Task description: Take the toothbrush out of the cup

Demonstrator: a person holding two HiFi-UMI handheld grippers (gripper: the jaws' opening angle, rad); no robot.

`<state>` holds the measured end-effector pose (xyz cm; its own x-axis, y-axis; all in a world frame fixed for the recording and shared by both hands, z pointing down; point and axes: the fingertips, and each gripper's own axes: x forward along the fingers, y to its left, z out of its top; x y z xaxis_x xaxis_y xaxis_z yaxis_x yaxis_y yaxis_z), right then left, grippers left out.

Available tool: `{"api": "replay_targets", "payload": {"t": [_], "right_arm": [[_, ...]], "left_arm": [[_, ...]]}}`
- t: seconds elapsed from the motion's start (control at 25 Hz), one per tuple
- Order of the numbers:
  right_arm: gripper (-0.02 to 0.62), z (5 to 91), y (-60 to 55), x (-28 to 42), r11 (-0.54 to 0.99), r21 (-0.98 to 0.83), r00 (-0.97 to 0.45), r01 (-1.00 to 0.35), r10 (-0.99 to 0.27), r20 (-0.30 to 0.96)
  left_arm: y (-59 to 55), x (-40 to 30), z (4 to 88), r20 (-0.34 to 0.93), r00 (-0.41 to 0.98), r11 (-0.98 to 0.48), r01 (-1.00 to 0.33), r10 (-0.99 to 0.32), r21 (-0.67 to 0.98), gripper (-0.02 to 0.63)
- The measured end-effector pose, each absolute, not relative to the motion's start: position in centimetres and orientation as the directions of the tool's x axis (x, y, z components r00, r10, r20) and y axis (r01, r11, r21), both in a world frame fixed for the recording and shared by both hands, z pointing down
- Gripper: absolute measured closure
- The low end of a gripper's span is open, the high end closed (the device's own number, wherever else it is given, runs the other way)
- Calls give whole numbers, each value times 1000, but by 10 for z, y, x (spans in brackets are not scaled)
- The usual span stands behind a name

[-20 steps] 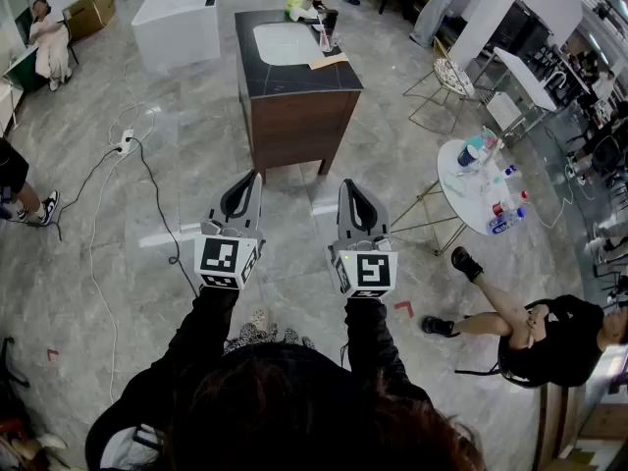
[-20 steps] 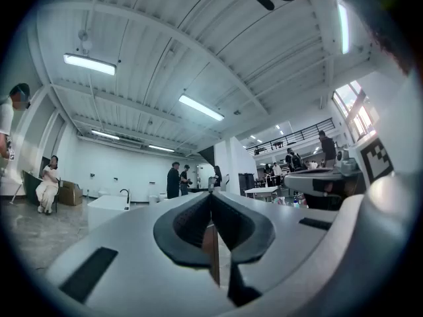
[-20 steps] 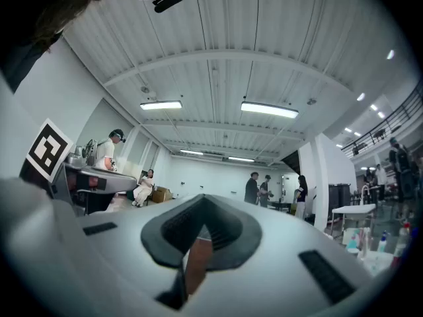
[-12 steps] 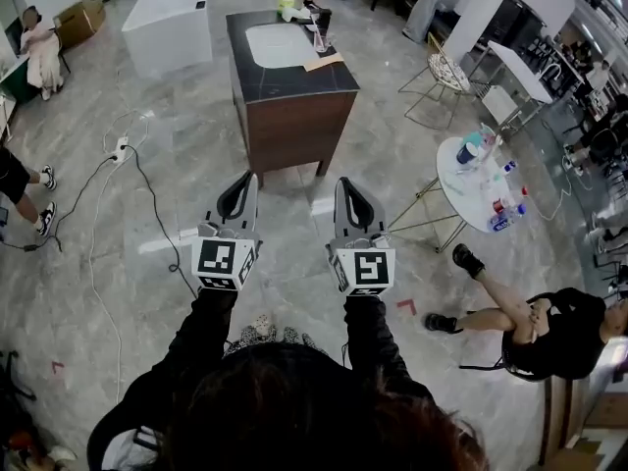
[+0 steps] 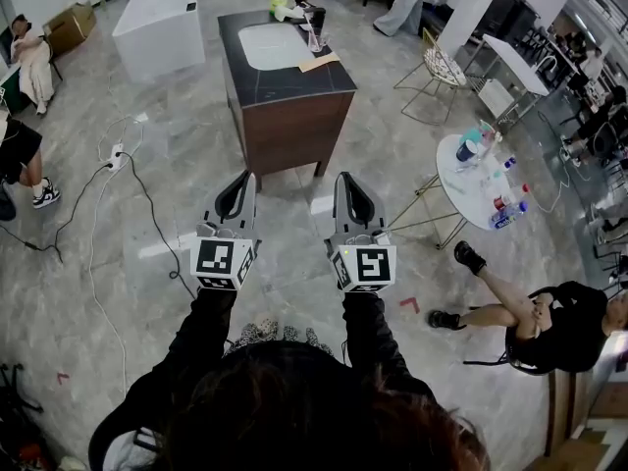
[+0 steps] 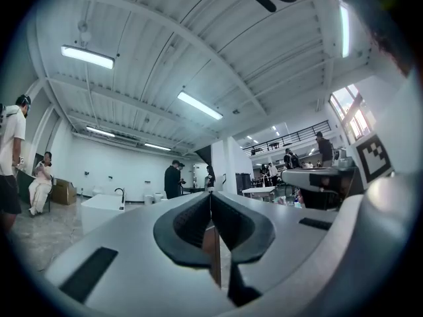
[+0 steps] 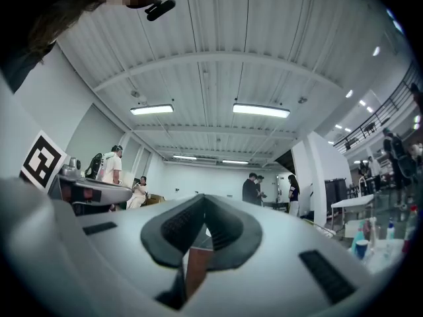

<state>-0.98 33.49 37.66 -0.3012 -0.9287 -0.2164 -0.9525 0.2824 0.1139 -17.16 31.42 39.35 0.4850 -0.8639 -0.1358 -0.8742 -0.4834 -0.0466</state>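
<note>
Head view: I hold both grippers out roughly level over the floor, well short of the brown sink cabinet. Left gripper and right gripper are side by side, apart, and both point at the cabinet's front. The cup stands on the cabinet's dark tabletop, in its far right part, just beside the basin. A thin upright stem in the cup I take for the toothbrush; it is too small to confirm. Task not begun.

Left gripper view: my jaws are clenched tip to tip, with nothing between them. Only a strip of the cabinet's brown front shows below the tips.

Right gripper view: same finding. Jaws pressed together, empty.

Judgement: the step in hand is the approach.
- I should close on the cabinet's right side.
- One gripper's jaws should part before I reach in.
- That gripper should take the stem above the cup's rim and lift straight up.
- The other gripper could steady the cup, which looks light and apt to tip.
</note>
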Motion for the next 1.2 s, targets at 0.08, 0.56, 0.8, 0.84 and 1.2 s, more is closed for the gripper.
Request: {"api": "replay_targets", "payload": {"t": [0.08, 0.56, 0.8, 0.84, 1.2], "right_arm": [[591, 378, 329, -13, 280, 114, -299, -953, -930, -215], [591, 378, 286, -28, 245, 125, -267, -961, -941, -209], [591, 383, 273, -30, 222, 120, -243, -968, -949, -203], [591, 384, 271, -29, 218, 120, -239, -968, -950, -201], [591, 390, 236, -17, 227, 132, -249, -965, -951, -184]], "left_arm": [[308, -175, 395, -134, 486, -485, -874, -864, -45, 598], [263, -186, 394, -129, 520, -518, -854, -844, -49, 598], [244, -188, 399, -117, 538, -536, -842, -835, -51, 598], [241, -188, 399, -117, 542, -540, -840, -832, -51, 598], [201, -172, 406, -106, 554, -553, -832, -826, -43, 598]]}}
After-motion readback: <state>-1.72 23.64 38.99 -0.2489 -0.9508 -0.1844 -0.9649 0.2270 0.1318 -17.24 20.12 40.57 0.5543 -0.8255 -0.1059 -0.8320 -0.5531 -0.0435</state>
